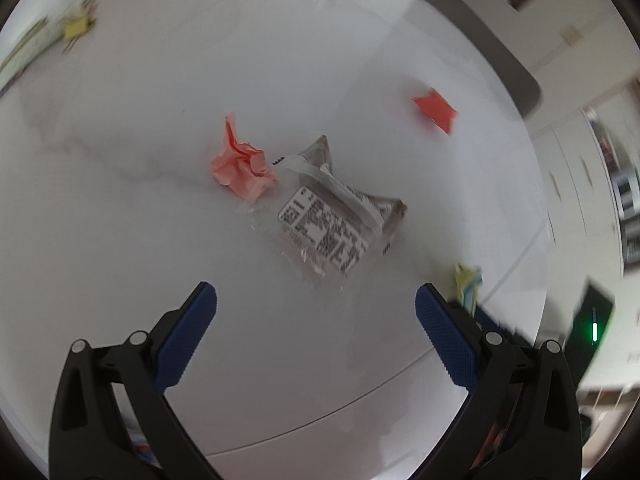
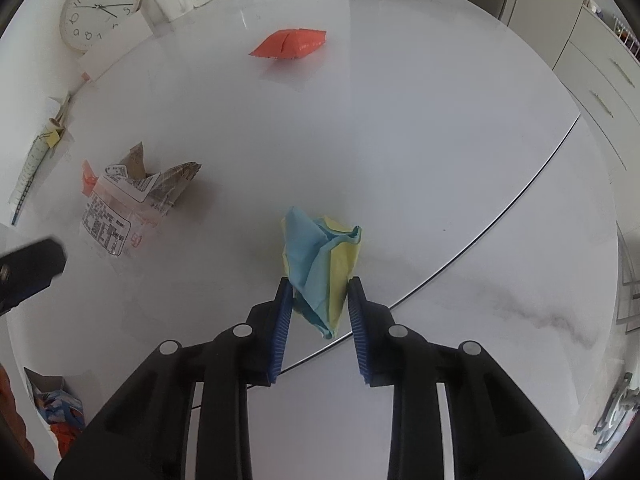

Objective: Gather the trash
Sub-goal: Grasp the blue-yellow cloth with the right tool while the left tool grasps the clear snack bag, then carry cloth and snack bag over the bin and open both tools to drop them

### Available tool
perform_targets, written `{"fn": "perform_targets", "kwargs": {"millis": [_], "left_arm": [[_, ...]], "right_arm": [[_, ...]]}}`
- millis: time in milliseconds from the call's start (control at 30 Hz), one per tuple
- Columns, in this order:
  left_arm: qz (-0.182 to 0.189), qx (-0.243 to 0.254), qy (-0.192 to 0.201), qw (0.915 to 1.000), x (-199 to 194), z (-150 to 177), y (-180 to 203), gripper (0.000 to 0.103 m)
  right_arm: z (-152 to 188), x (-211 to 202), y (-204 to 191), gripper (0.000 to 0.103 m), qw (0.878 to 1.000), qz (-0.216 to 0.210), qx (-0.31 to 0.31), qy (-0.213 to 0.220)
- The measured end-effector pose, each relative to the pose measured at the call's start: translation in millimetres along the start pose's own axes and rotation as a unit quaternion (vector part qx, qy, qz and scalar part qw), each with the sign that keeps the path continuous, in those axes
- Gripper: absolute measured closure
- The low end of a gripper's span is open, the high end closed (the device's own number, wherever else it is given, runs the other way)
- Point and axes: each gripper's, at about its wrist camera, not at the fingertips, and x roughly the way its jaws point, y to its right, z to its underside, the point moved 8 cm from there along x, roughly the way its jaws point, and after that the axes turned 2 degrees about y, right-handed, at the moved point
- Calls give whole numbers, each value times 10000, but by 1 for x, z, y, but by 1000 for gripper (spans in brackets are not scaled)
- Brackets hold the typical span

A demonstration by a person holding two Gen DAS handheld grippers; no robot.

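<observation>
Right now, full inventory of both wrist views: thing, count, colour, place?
crumpled paper: 1, blue and yellow, between the right tool's fingers
clear wrapper: 1, transparent with printed label, table centre, ahead of left tool
pink paper wad: 1, pink, beside the wrapper
red packet: 1, red-orange, far side of table
clock: 1, white, far left edge
table: 1, white marbled, round
left tool: 1, black with blue pads, open
right tool: 1, same colours, closed on paper

Right gripper (image 2: pixel 320 300) is pinching a crumpled blue-yellow paper wad (image 2: pixel 320 264) between both pads over the white table (image 2: pixel 440 160). Red packet (image 2: pixel 289 43) is lying farther back; clear printed wrapper (image 2: pixel 132 200) is sitting left.
</observation>
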Motion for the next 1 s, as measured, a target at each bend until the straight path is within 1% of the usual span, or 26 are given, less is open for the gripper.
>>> {"fn": "perform_targets", "kwargs": {"millis": [67,133,233,333,367,433,500,533,600,633,667,700,733,767,833,867,967,1000], "left_arm": [[-162,-309,-17,9994,4,-5,2,8],[-336,-729,2,9968,8,-12,5,8],[-609,-1420,96,9880,14,-23,9,8],[-1016,-1984,178,9747,22,-30,10,8],[-1163,-2129,149,9700,25,-31,10,8],[-1348,-2541,104,9577,32,-29,8,8],[-1599,-2744,90,9482,38,-28,4,8],[-1685,-2830,74,9442,43,-27,3,8],[-1780,-2938,41,9392,50,-26,0,8],[-1779,-2974,-17,9381,54,-25,-1,9],[-1740,-2965,-63,9390,57,-25,0,15],[-1659,-2863,-183,9435,64,-25,2,21],[-1570,-2719,-293,9490,70,-26,4,30],[-1513,-2578,-321,9537,74,-28,8,32],[-1443,-2425,-210,9591,72,-30,11,41],[-1402,-2389,-185,9607,71,-30,11,45],[-1273,-2237,-99,9662,65,-25,11,52],[-1266,-2161,-68,9681,64,-24,11,53]], "right_arm": [[1,-9,6,74,9999,-117,96,82],[2,-19,13,74,9995,-219,181,149],[2,-31,17,74,9989,-318,248,240],[6,-43,24,74,9982,-396,318,323],[7,-46,27,74,9981,-405,333,332],[9,-50,33,74,9978,-422,370,356],[9,-52,38,74,9975,-426,415,369],[10,-54,41,74,9974,-431,444,375],[13,-56,47,74,9971,-429,501,378],[13,-57,50,74,9970,-427,522,382],[15,-59,53,74,9969,-414,543,379],[16,-60,55,73,9968,-404,564,390],[16,-61,56,73,9967,-400,583,401],[18,-63,59,73,9965,-393,613,411],[20,-68,62,73,9960,-400,672,441],[21,-70,63,73,9957,-411,695,454],[24,-79,64,73,9952,-431,711,513],[25,-82,64,73,9951,-434,702,547]]}}
